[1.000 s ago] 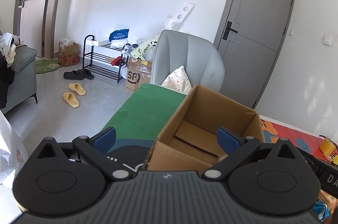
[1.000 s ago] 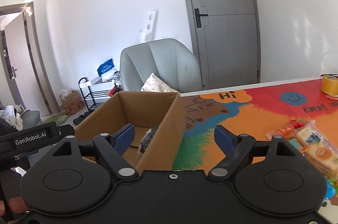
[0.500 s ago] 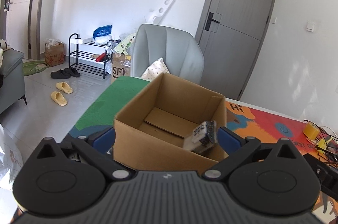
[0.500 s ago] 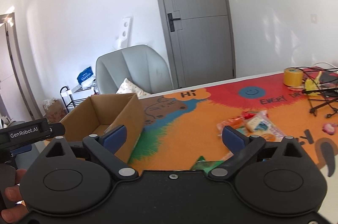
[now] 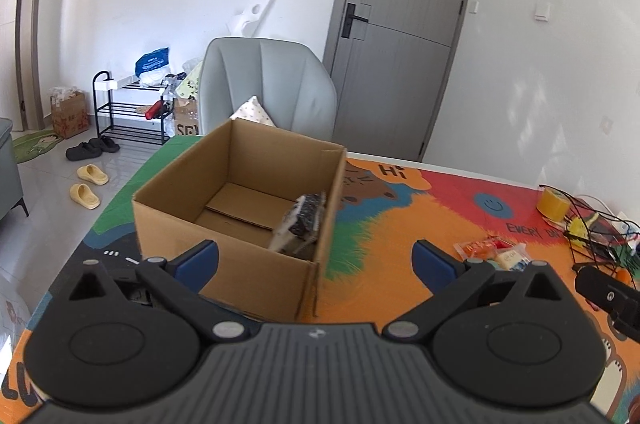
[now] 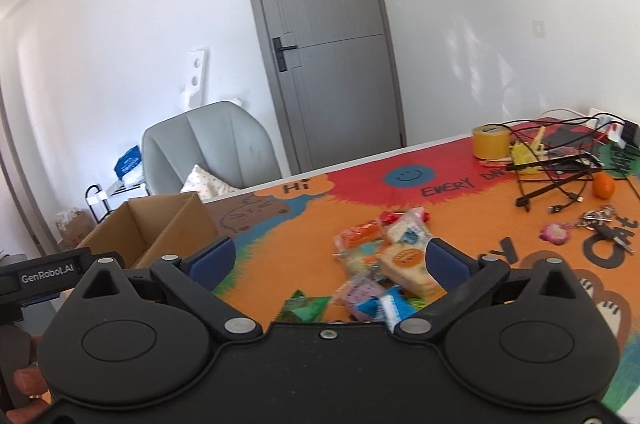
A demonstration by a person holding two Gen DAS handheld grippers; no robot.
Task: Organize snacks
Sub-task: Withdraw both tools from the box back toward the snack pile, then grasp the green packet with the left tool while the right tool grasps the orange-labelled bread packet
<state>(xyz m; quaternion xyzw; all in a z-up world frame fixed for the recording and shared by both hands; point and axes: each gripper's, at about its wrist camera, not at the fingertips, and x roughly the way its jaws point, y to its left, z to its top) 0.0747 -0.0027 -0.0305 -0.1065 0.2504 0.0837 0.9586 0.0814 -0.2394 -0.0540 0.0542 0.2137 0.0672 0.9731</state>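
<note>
One blurred dark snack packet [image 5: 301, 220] leans inside the cardboard box [image 5: 240, 208]; the loose snack pile [image 6: 384, 264] right of it is partly hidden behind the right hand-held gripper [image 6: 328, 260]. Left hand-held gripper [image 5: 316, 260] and right both released, empty.

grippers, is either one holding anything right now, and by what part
Nothing is held. The left gripper is open in front of the box, and the right gripper is open above the snack pile.
</note>
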